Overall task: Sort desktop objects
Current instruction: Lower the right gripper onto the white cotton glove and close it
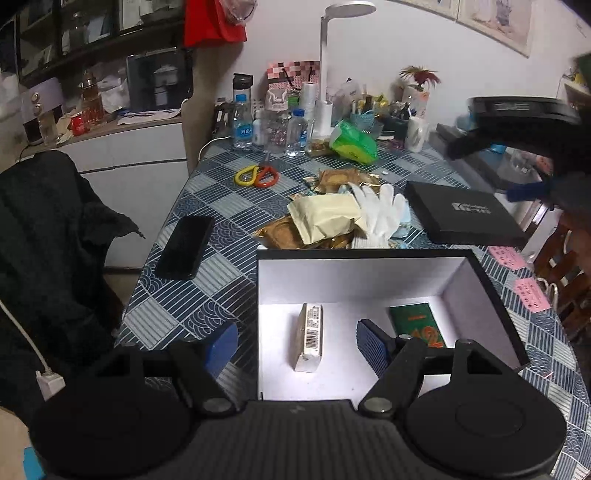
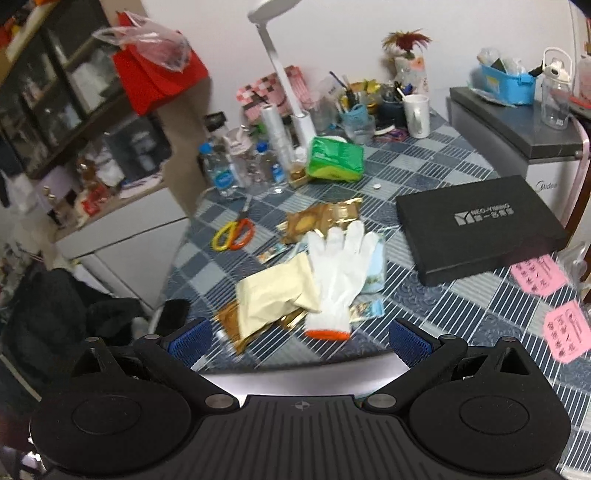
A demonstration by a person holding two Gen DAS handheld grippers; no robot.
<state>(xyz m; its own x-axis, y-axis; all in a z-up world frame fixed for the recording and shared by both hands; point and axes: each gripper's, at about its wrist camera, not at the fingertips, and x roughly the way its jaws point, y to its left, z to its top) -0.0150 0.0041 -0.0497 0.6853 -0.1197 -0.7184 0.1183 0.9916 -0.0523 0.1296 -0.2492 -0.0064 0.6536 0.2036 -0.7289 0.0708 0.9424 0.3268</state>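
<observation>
The open black box [image 1: 480, 280] sat under the left gripper [image 1: 297, 345], fingers spread and empty, a white carton [image 1: 311, 338] and green pack [image 1: 415, 321] inside. At 12 o'clock lay the white glove [image 2: 334, 273], ahead of the right gripper [image 2: 300, 341], also released.

Background items, not for sorting:
- White desk lamp [image 1: 325, 55], upright at the far edge of the bench [image 1: 207, 295].
- Red cloth [image 2: 155, 74] hanging beside the dark glass-door cabinet [image 1: 74, 29].
- Black garment [image 1: 48, 236] draped off the bench's left edge.
- Small fridge [image 2: 546, 177] carrying a blue basket [image 2: 508, 83].
- Framed picture [image 1: 495, 22] on the wall.
</observation>
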